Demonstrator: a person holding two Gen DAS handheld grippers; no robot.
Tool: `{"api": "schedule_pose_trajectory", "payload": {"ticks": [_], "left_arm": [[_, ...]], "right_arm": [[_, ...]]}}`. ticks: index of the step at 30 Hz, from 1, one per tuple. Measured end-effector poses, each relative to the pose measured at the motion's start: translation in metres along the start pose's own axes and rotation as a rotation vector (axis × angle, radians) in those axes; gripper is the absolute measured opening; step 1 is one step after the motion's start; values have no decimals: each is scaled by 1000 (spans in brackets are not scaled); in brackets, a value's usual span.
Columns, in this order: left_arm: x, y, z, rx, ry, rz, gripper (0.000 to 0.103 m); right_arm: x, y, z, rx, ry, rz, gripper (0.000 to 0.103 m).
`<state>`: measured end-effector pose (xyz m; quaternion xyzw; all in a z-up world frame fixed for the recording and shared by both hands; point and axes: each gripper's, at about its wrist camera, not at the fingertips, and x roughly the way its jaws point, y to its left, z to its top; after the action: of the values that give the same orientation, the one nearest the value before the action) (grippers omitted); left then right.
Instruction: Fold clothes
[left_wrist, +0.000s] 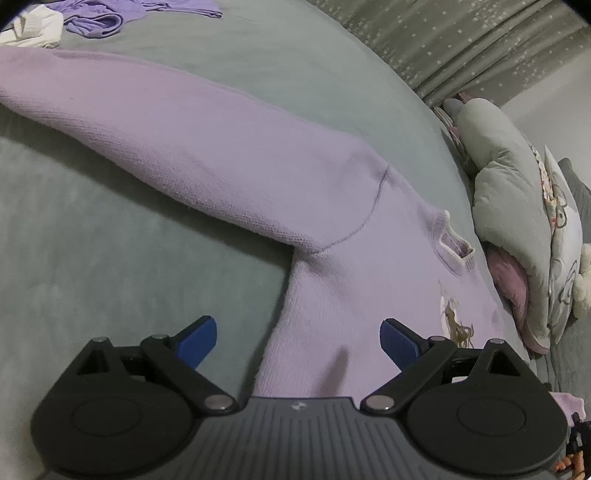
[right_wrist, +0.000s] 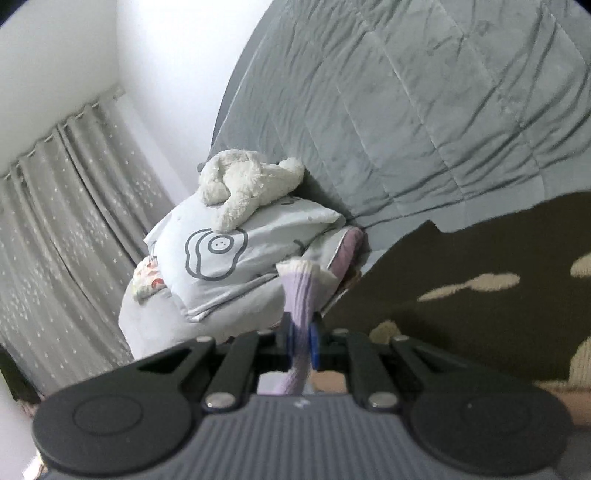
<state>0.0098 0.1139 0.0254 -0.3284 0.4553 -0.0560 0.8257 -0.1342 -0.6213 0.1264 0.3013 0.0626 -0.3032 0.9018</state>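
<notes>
A soft, knitted lilac sweater (left_wrist: 280, 192) lies flat on a smooth grey-green bed cover (left_wrist: 110, 240), filling the middle of the left wrist view. Its long, fat sleeve (left_wrist: 147, 125) stretches to the upper left. The ribbed neck hole (left_wrist: 452, 247) sits at the right, with a small stitched picture (left_wrist: 456, 321) just below it. The left gripper (left_wrist: 298, 341) hangs over the sweater's body at the bottom, its blue ridged fingers (left_wrist: 195, 341) spread wide apart and holding nothing.

In the right wrist view, the right gripper (right_wrist: 301, 341) is pressed together on a ribbed lilac cuff (right_wrist: 301, 291) with a white edge, which sticks up in the middle of the frame. Behind it, a fluffy white toy (right_wrist: 247, 184) rests on a pale pillow (right_wrist: 221, 258). A puffy grey quilt (right_wrist: 424, 110) fills the upper right.

Crumpled purple clothes (left_wrist: 110, 16) lie at the upper left of the left wrist view.
</notes>
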Motion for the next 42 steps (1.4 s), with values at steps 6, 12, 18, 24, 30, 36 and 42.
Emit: {"api": "schedule_pose_trajectory", "payload": {"ticks": [6,12,18,24,30,36,42], "left_arm": [[-3,2,0,10,4,-2,95],[-2,-1,-2,16,4,7,95],[1,-6,-4,16,6,1,95],[2,-8,-6,26,11,-2,95],[-1,-7,-7,35,17,-8,95],[-4,-3,-9,46,29,-14,95],[-13,-3,-8,54,24,-30,95]], "right_arm": [[19,-25,-5,-13,61,-240,13],[9,-15,-4,-179,17,-348,18],[7,38,-27,-394,199,-95,68],[-9,107,-83,-594,445,195,76],[-23,166,-150,-923,440,189,16],[4,153,-201,-1013,529,107,9],[7,140,-179,-991,467,-64,16]]}}
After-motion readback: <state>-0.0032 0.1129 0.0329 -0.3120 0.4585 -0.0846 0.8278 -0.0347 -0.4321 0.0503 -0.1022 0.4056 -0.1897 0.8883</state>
